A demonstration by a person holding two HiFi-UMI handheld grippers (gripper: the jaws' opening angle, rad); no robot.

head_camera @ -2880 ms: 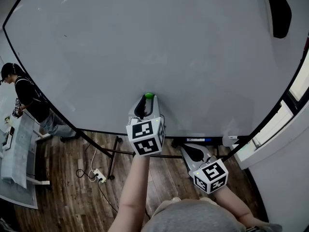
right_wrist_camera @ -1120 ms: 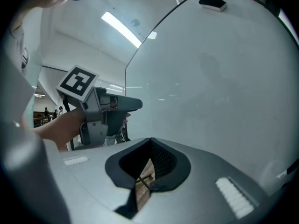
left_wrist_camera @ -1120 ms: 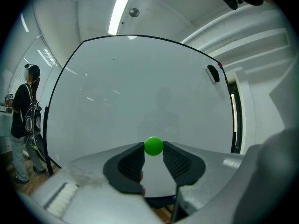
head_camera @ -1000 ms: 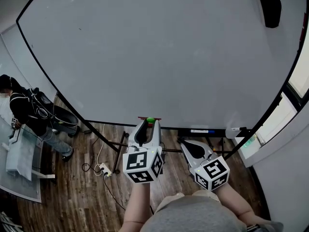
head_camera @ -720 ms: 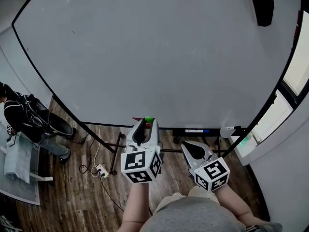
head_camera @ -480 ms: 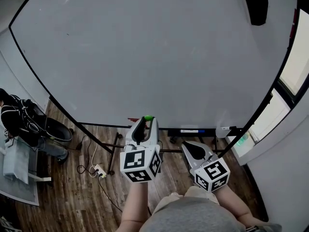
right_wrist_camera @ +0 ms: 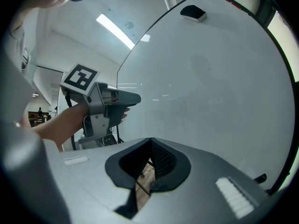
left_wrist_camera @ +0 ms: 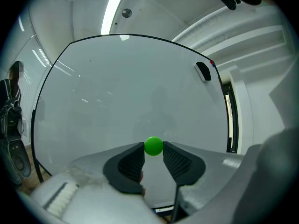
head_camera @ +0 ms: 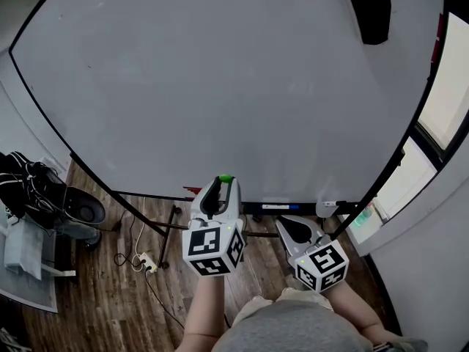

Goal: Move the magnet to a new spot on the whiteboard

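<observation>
Now pinching the green magnet [left_wrist_camera: 153, 145] at the very tips of the left hand-held gripper [head_camera: 226, 182], pads pressed on it from both sides. Nearly three seconds ago seen with this same magnet low on the face of the whiteboard [head_camera: 220, 72]. Since then pulled off and carried back, so that the left gripper view now takes in almost the whole board, well apart from the jaws. Drawn back a little further also within the last second, judging by the head view.

Means, as a judgement, that the first half of the task is done — detached and firmly held. Still to choose a new spot, to bring the magnet up to the board and to let go there. Nothing placed yet.

In the head view, to be found near 6 o'clock of the board, just above its lower edge in the picture, yet not touching the surface.

On the other side, pressed together and empty: the right hand-held gripper [head_camera: 289, 223], at about 4 o'clock from the left one, taking no part.

Looks round both from behind and from above, so no long axis to be told. Sticking face hidden — probably turned toward the board, at 12 o'clock in the head view.
</observation>
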